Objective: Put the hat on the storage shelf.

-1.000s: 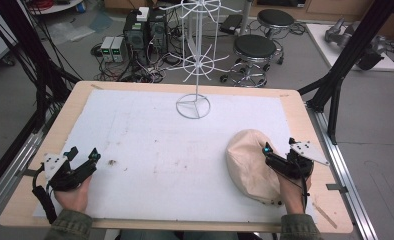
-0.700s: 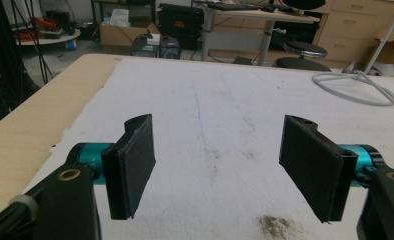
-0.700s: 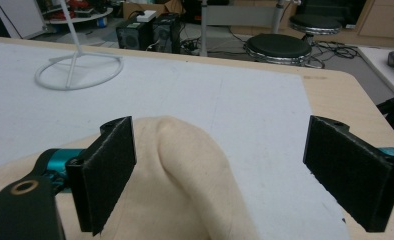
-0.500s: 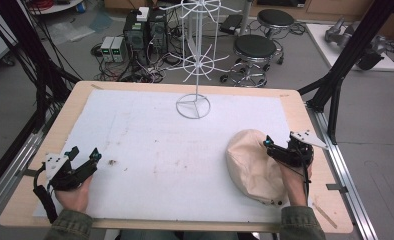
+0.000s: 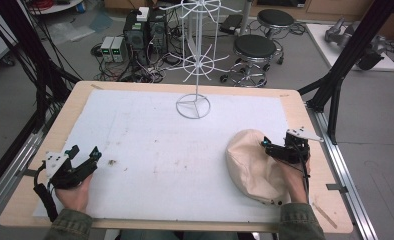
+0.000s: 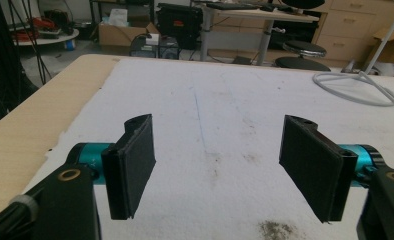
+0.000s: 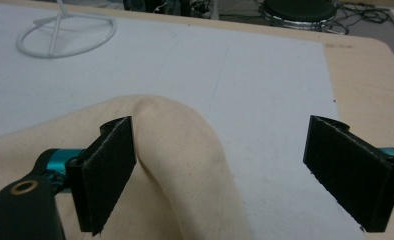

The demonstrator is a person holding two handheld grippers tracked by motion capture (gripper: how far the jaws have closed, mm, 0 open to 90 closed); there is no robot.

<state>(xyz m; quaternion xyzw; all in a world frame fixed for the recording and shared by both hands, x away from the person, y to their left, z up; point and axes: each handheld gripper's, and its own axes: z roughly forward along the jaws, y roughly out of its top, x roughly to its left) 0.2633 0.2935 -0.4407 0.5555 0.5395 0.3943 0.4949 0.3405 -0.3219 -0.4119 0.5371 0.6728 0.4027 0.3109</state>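
Resting at the desk's (image 5: 30, 165) near left corner, the left hand-held gripper (image 5: 84, 154) gapes wide over bare white mat (image 5: 150, 135). A wire stand (image 5: 194, 102) rises at the far middle. Near the right edge the cream cap (image 5: 252, 165) lies crumpled, the right hand-held gripper (image 5: 274, 148), jaws just spread wide, straddling its raised fold without pinching it.

A cream-coloured cloth cap (image 5: 252, 162) lies crown up on the white mat, in the lower right of the high view, domed and softly creased. In the right gripper view its fabric (image 7: 175, 150) fills the lower left, a rounded fold rising at centre. A small dark spot at its near edge may be a buckle.
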